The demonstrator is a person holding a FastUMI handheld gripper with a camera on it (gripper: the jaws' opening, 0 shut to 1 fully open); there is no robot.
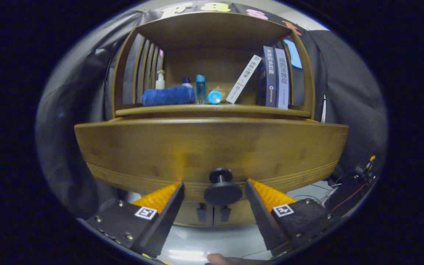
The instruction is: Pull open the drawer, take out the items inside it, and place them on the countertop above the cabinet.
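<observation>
While lined up on the knob, gripper view reads like so:
Gripper (214,187): fingers spread wide, either side of the round black knob (222,188), not touching it, probably set to pinch it or just let go.
Wooden drawer front (212,151): close ahead, contents hidden; can't tell how far out.
Countertop (212,109): rolled blue towel (168,96), blue bottle (200,88), books (274,77) sitting there.

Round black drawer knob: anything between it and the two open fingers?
No. In the gripper view the round black drawer knob sits between the open gripper's fingers, bare gaps on both sides.
</observation>
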